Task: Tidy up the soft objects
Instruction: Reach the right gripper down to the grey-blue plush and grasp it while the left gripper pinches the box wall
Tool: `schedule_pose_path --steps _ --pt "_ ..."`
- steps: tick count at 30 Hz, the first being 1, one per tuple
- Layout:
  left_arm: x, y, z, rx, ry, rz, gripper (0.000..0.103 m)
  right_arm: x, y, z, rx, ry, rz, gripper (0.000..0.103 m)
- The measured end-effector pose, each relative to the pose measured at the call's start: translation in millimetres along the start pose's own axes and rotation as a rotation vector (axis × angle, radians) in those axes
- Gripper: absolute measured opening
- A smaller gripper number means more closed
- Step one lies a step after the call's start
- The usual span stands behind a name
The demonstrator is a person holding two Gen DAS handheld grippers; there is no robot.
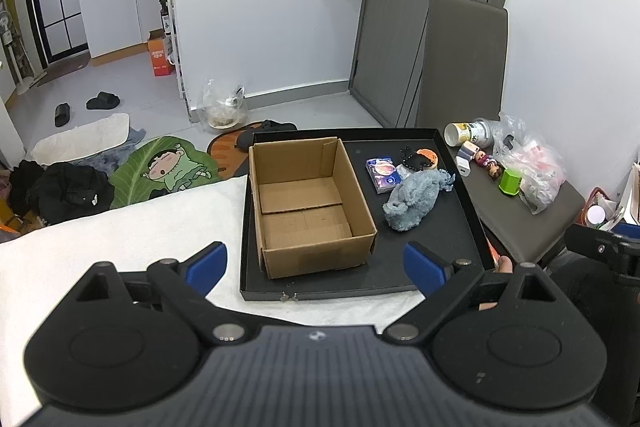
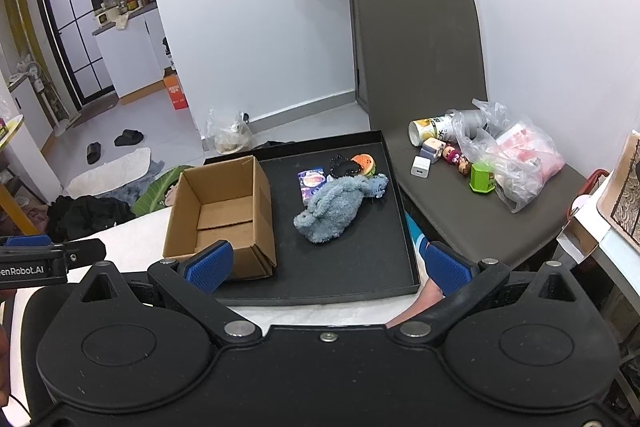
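Shallow black rectangular tray [image 2: 404, 227] sits on a white cloth-covered surface [image 1: 120, 239]. Open brown cardboard box [image 1: 308, 203] stands in the tray's left half, flaps up, nothing inside it.

On the tray's right half, apart from the box: grey-blue fuzzy plush toy [image 2: 336, 205], lying on its side. Behind it, a small purple printed packet [image 2: 310, 181], a black beaded pouch [image 2: 344, 167] and a round orange-and-green squishy toy [image 2: 365, 163], all bunched close; the plush overlaps or touches the packet, exact contact unclear.

My left gripper [image 1: 316, 269] hangs low at the tray's near edge, jaws spread wide, nothing between them. My right gripper [image 2: 328, 265] likewise, jaws wide apart and empty, near the tray's front right.

Judgement: sorting not yet begun; step in hand is the approach to the first soft item. The plush is nearest my right gripper. Next move calls for reaching forward over the tray lip, descending on the plush body, closing across its bulk, then carrying it left into the box.
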State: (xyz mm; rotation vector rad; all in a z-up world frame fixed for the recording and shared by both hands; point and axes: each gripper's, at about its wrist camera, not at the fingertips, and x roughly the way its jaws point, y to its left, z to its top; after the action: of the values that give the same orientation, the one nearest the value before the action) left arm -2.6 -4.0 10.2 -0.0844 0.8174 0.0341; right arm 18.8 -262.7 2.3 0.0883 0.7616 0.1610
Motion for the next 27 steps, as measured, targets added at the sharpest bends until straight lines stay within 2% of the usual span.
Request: schedule_pose_path --steps 11,27 --pt "29.2 -6.7 1.8 0.01 0.054 -0.011 0.094 37.1 -13.3 -5.7 0.047 0.073 0.013 0.103" --pt "94.9 8.5 9.5 -0.012 0.142 0.01 0.094 98.1 -26.1 -3.3 0.123 0.151 0.022 0.102"
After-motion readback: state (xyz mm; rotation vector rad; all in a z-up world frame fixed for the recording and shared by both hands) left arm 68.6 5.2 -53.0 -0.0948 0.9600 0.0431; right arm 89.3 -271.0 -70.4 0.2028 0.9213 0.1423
